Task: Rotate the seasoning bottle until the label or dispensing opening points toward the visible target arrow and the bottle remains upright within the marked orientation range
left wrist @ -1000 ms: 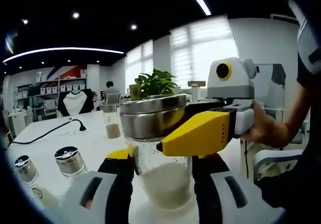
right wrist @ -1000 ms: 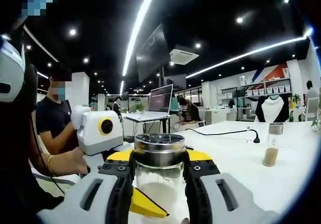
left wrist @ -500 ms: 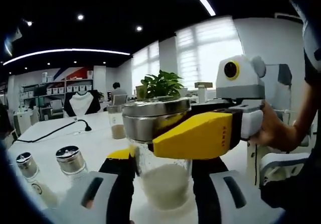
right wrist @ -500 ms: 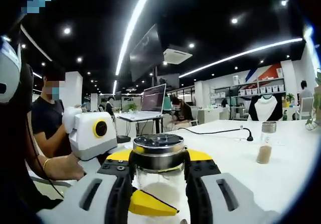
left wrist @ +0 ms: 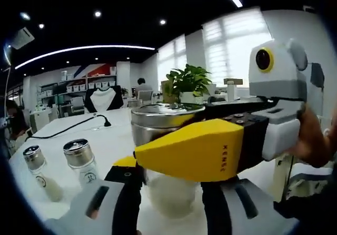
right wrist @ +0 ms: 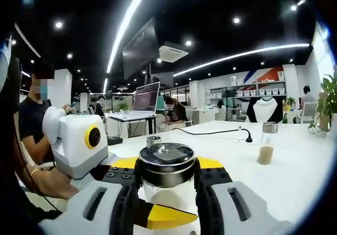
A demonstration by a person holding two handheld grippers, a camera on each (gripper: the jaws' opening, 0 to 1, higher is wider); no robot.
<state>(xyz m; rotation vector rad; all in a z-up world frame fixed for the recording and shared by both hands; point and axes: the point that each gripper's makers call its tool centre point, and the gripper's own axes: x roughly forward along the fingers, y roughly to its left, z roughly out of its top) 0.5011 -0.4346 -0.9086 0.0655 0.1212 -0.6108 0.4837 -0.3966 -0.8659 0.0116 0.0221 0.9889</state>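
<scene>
Open office: dark ceiling [right wrist: 210,3], strip lights [right wrist: 124,27], bright windows [left wrist: 237,40], white table [right wrist: 295,172].

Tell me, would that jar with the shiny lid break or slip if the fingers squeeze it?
The jar looks like clear glass, so it is probably stiff, smooth and breakable if dropped. Its metal lid and white filling likely make it fairly heavy. It looks wide and squat, so it probably won't tip easily.

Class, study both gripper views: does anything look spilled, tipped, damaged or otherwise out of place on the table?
Nothing stands out. The seasoning bottle stands upright, lid on, with both grippers closed on it: the right gripper at its neck, the left gripper on the glass body. Two small shakers and a brown-filled jar stand upright on the white table; no spill shows.
</scene>
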